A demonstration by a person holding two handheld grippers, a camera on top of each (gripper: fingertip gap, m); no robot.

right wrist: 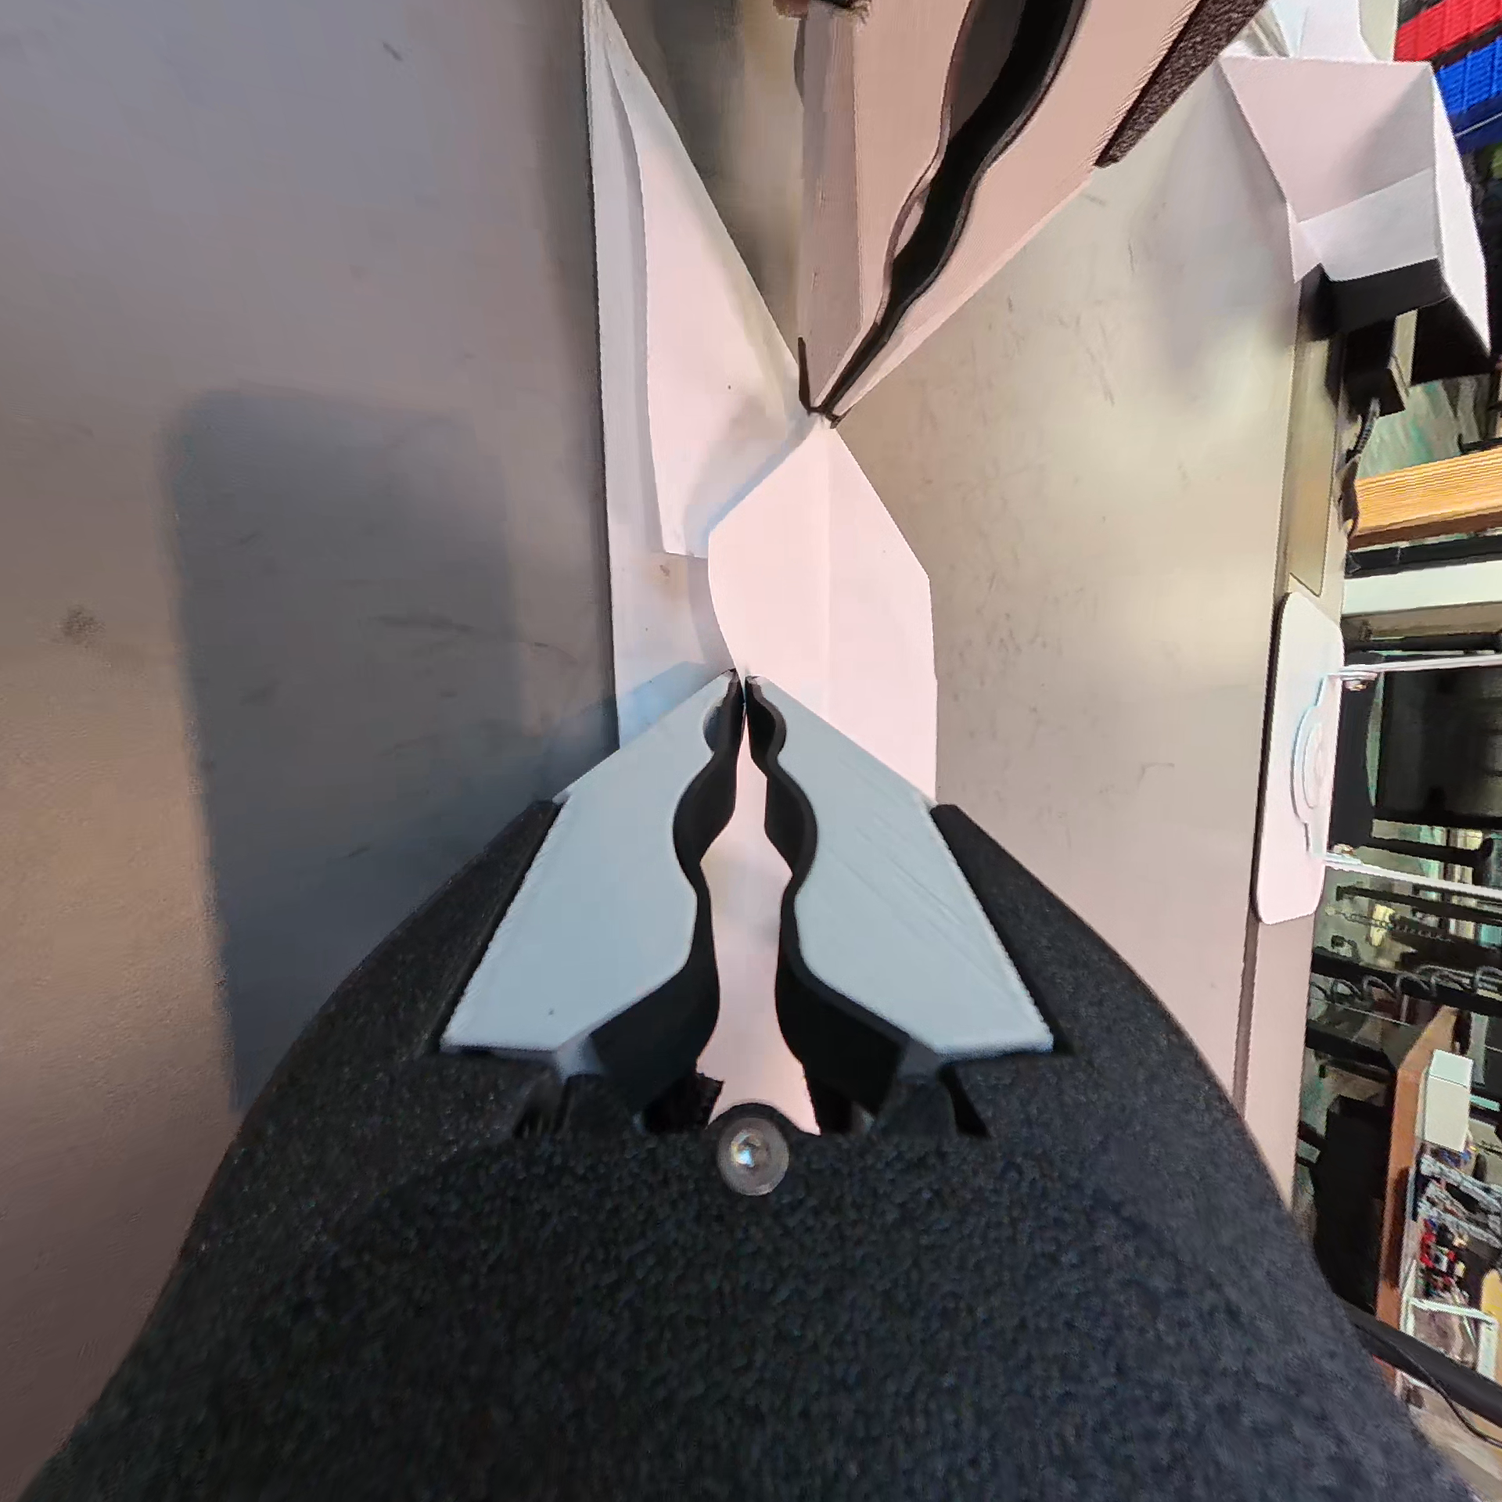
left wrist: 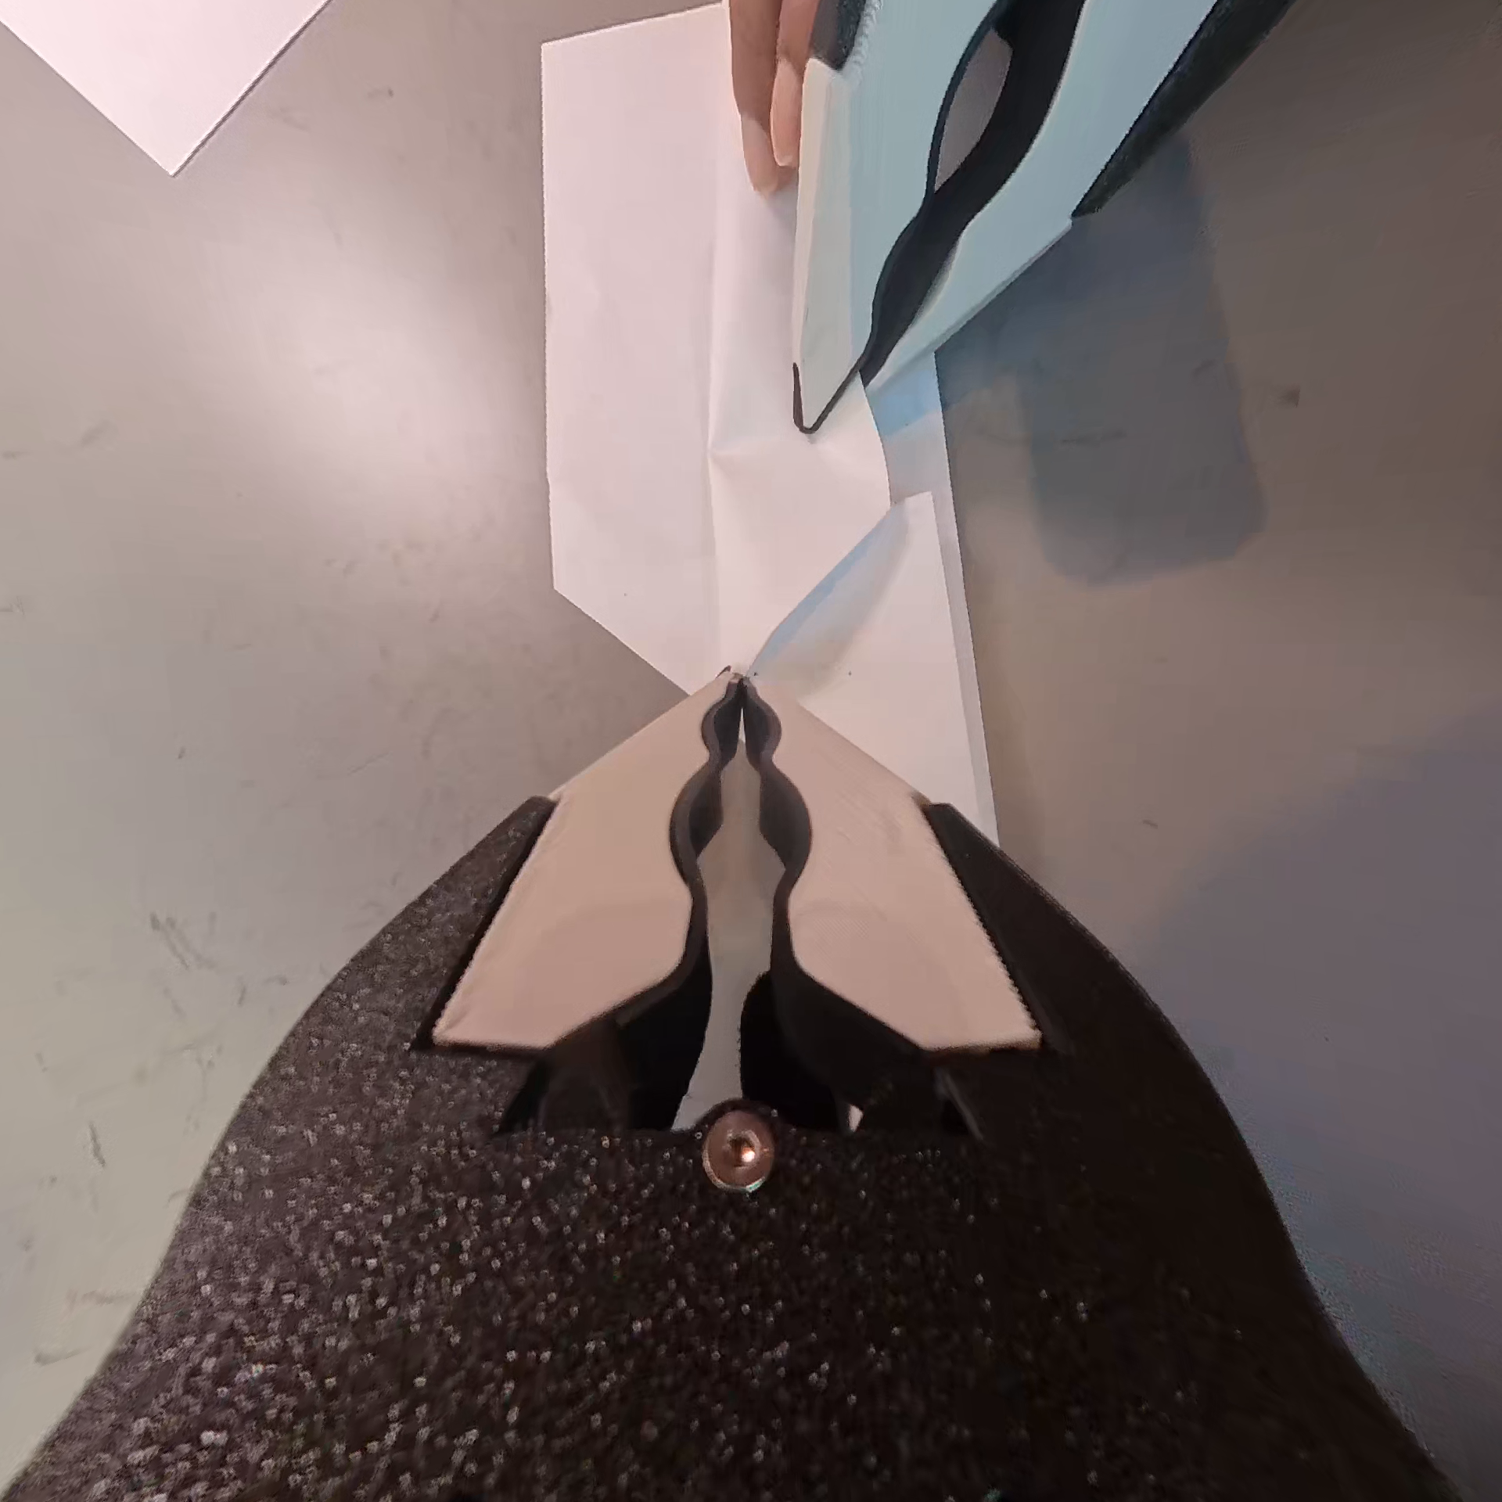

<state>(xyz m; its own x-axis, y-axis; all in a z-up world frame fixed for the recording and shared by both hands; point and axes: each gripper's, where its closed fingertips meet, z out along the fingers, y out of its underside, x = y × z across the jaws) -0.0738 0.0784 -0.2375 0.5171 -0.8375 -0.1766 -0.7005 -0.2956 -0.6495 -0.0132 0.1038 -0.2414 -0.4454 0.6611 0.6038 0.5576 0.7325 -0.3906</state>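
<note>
Black pebbled housing fills the foreground of both wrist views, and from it each claw's two fingers run forward to a closed tip. On the left gripper the beige fingers meet on a raised corner of the white folded paper, a thin strip of the sheet showing between their wavy black pads. On the right gripper the pale blue fingers are pinched on the opposite end of the same paper — the sheet curls up from the surface into the tips. Each gripper also shows farther off in the other's view, reaching in from the top with its tips on the paper; in the left wrist view a person's fingers show beside the blue one. That paper lies lengthwise on a grey tabletop, creased and partly folded over, held at both ends. Scuffs and faint marks cover the tabletop, and a dark shadow falls beside the paper. A second white sheet lies well apart at the table's far corner. Beyond the table edge in the right wrist view stand cluttered shelves, a flat white pad — and more folded white paper above.
</note>
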